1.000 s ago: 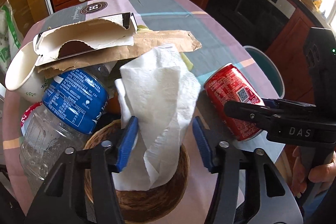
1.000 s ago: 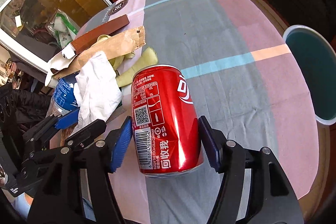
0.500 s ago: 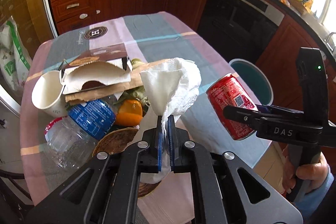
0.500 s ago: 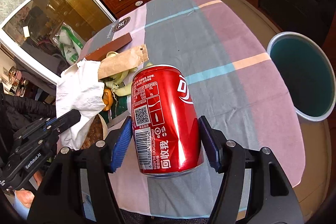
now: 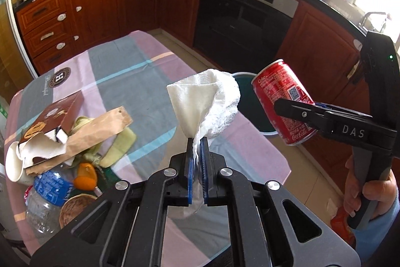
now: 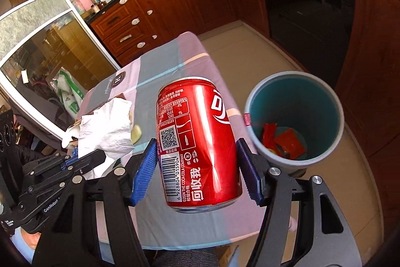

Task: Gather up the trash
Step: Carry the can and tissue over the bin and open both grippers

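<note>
My left gripper is shut on a crumpled white paper towel, held up above the table; the same towel and the left gripper show at the left of the right wrist view. My right gripper is shut on a red cola can, its blue pads pressing both sides, and it is lifted clear of the table. The can hangs to the right of the towel. A grey bin with a teal inside stands on the floor beside the table, holding red wrappers.
On the striped tablecloth lies a heap at the left: a brown box, a paper bag, a white cup, a plastic bottle, an orange piece, a wicker basket. Wooden cabinets and an oven stand behind.
The left gripper closed on the paper towel and lifted it off the heap. Both grippers rose and swung toward the table's right edge, bringing the bin into view beside the can.
</note>
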Tool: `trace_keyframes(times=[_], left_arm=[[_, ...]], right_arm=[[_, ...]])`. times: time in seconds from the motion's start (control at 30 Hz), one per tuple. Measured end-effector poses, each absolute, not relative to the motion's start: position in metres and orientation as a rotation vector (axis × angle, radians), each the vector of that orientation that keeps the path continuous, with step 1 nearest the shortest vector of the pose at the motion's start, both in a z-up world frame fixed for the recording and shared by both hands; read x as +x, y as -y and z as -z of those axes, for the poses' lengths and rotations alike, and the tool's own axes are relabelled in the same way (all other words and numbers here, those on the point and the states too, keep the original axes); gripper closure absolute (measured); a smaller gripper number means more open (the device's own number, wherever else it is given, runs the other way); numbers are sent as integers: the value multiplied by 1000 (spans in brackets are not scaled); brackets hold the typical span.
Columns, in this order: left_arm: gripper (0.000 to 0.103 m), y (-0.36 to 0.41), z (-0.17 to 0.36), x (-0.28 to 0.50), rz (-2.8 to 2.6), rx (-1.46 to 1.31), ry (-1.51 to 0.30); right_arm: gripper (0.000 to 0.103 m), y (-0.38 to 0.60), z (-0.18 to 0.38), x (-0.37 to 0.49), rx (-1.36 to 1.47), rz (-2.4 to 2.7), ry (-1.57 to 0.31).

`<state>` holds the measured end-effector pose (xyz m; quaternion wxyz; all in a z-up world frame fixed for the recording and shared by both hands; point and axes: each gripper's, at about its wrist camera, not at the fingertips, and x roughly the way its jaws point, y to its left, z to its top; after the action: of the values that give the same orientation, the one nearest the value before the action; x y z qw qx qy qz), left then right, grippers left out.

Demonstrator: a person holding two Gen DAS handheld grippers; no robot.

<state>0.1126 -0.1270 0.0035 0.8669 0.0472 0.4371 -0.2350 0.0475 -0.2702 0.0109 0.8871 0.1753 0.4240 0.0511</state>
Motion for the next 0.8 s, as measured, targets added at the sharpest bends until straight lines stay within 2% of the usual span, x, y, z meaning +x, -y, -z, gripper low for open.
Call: trace_keyframes(times=[0.23, 0.43, 0.8], left_arm=[[97, 215, 16, 137, 610, 170, -942], [96, 293, 53, 166, 700, 238, -1016], [96, 341, 131, 224, 696, 273, -1196]], right_arm=[[43, 340, -3, 51, 379, 17, -876], [43, 393, 40, 71, 424, 126, -957], [43, 424, 118, 117, 455, 172, -1139]])
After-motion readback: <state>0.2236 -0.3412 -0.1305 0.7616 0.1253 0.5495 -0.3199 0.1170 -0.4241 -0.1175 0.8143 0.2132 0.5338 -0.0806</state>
